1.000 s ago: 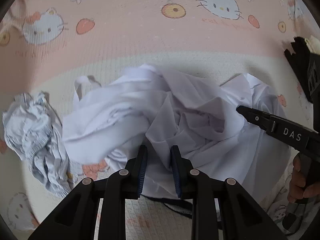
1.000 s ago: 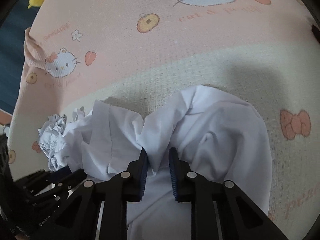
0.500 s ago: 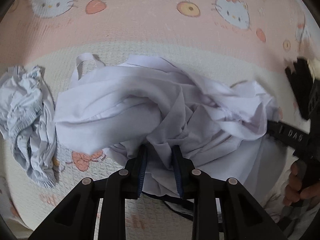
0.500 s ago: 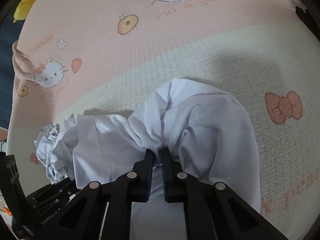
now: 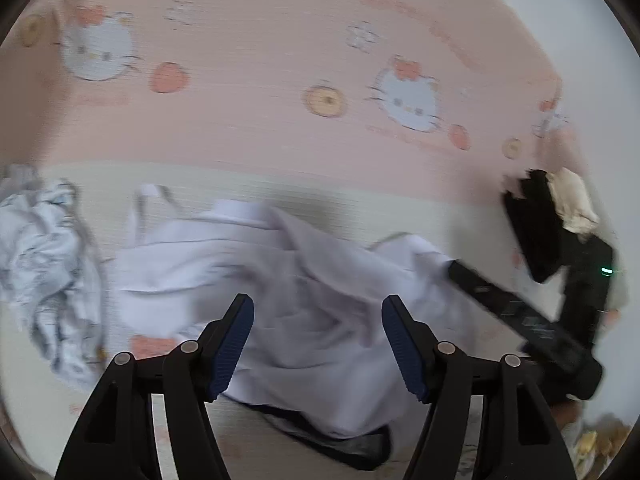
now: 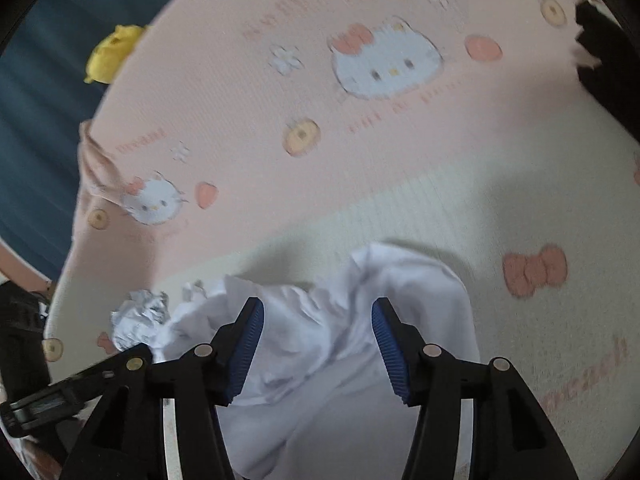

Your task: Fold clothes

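I see both the left gripper (image 5: 318, 344) and right gripper (image 6: 318, 346) spread wide, holding nothing, over the crumpled white shirt (image 5: 304, 280) on the bed (image 5: 280, 40); it looks light and limp, so I'd pinch an outer hem

White shirt (image 5: 304, 292), pink-and-cream cartoon-cat bedsheet (image 5: 256, 92), blue-padded black claws

L gripper (image 5: 318, 340) now spreading wide, letting go of white garment (image 5: 304, 292). R gripper (image 6: 318, 344) also opening, off fabric. Garment slumping flatter on mat. Both views blurring.
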### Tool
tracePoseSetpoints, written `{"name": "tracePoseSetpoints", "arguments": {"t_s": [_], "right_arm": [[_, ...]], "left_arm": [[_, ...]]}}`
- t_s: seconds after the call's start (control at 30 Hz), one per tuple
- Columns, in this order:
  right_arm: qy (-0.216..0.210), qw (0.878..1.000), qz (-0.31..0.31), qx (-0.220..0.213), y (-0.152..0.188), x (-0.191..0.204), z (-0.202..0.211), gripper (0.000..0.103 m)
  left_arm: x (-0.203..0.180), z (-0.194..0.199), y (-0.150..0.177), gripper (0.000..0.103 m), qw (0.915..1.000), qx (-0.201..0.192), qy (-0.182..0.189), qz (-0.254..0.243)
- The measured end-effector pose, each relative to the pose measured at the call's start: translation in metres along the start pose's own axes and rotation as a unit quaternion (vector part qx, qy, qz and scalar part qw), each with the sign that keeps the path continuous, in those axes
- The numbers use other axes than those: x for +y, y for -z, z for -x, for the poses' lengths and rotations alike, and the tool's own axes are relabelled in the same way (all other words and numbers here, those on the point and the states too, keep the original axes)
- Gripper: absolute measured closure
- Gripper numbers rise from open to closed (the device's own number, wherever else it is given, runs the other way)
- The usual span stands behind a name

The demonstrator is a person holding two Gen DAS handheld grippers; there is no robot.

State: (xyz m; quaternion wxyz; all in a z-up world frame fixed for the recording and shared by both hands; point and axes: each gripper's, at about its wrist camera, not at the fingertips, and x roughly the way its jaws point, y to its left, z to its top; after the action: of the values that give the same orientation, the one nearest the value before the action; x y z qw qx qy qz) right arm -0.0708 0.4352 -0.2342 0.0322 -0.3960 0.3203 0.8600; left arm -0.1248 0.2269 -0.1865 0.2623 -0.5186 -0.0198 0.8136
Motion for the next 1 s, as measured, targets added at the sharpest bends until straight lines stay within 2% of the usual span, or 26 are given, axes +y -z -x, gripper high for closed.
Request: {"name": "tracePoseSetpoints", "arguments": {"t_s": [0.1, 0.2, 0.3, 0.43, 0.53, 0.57, 0.6, 0.63, 0.67, 0.77, 0.9, 1.0], "right_arm": [[0.028, 0.999, 0.038, 0.003, 0.002, 0.006, 0.001, 0.047], [0.021, 0.996, 0.084, 0.027, 0.006, 0.016, 0.001, 0.047], [0.040, 0.991, 0.114, 0.052, 0.009, 0.025, -0.006, 0.047], [0.058, 0.987, 0.130, 0.075, 0.011, 0.024, -0.012, 0.047], [0.084, 0.983, 0.147, 0.069, 0.008, 0.022, -0.009, 0.047], [0.091, 0.981, 0.161, 0.062, 0.007, 0.025, -0.007, 0.047], [0.097, 0.979, 0.174, 0.054, 0.007, 0.028, -0.004, 0.047], [0.092, 0.978, 0.178, 0.051, 0.006, 0.028, -0.002, 0.047], [0.088, 0.978, 0.181, 0.048, 0.005, 0.028, -0.001, 0.047], [0.095, 0.976, 0.187, 0.054, 0.005, 0.028, -0.003, 0.047], [0.089, 0.974, 0.199, 0.059, 0.007, 0.033, -0.007, 0.047], [0.069, 0.974, 0.209, 0.061, 0.009, 0.037, -0.010, 0.047]], "left_arm": [[-0.016, -0.016, 0.005, 0.039, 0.9994, 0.009, -0.007, -0.032], [-0.019, -0.022, 0.009, 0.039, 0.9987, 0.022, 0.000, -0.047], [-0.023, -0.029, 0.013, 0.039, 0.9975, 0.034, 0.008, -0.062], [-0.028, -0.037, 0.019, 0.039, 0.9952, 0.051, 0.018, -0.082], [-0.031, -0.044, 0.022, 0.041, 0.9931, 0.063, 0.024, -0.097], [-0.031, -0.047, 0.023, 0.047, 0.9921, 0.066, 0.022, -0.104], [-0.033, -0.052, 0.023, 0.058, 0.9907, 0.069, 0.018, -0.116], [-0.034, -0.055, 0.023, 0.064, 0.9892, 0.073, 0.015, -0.127], [-0.035, -0.058, 0.023, 0.075, 0.9875, 0.077, 0.013, -0.137], [-0.040, -0.063, 0.022, 0.091, 0.9828, 0.086, 0.019, -0.162], [-0.040, -0.059, 0.017, 0.093, 0.9830, 0.074, 0.019, -0.167], [-0.033, -0.054, 0.005, 0.093, 0.9870, 0.069, 0.031, -0.142]]}}
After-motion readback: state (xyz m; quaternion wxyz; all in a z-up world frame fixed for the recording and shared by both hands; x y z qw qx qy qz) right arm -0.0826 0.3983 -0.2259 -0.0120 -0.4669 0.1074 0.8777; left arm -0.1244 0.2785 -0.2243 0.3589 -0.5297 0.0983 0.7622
